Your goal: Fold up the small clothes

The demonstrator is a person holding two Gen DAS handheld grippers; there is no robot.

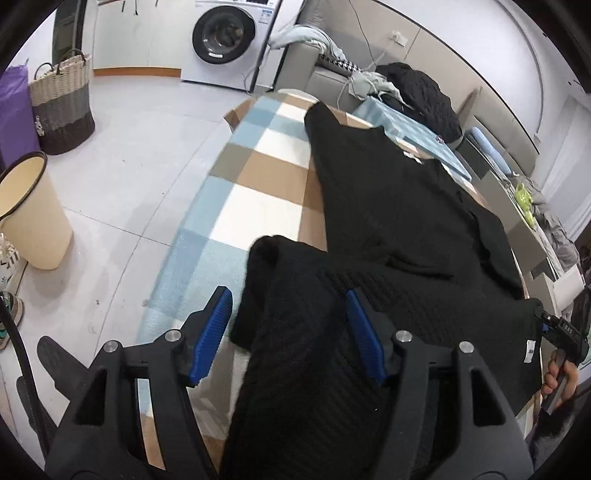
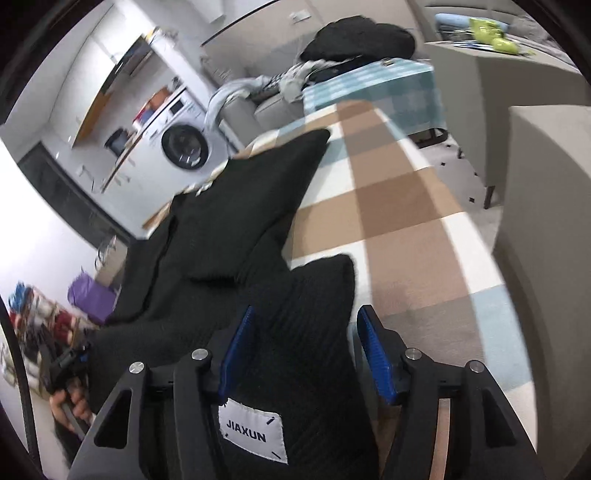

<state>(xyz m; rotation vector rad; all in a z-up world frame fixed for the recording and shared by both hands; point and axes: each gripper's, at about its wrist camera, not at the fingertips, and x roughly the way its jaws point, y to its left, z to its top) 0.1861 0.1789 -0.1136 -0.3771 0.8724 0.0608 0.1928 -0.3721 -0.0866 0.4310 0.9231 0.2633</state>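
A white cloth label (image 2: 252, 432) sewn on the black knitted garment (image 2: 236, 236) reads "JIAXUN" in dark capital letters, with short dark stitch marks at its corners; in the right wrist view it lies at the near end of the garment. In the left wrist view the same label (image 1: 529, 350) shows as a small white tag near the garment's right edge, too small to read. A second white tag (image 1: 412, 155) sits at the garment's far end, its print not legible. The washing machine (image 1: 229, 40) carries a sticker (image 1: 265, 16) on its upper front, with print too small to make out.
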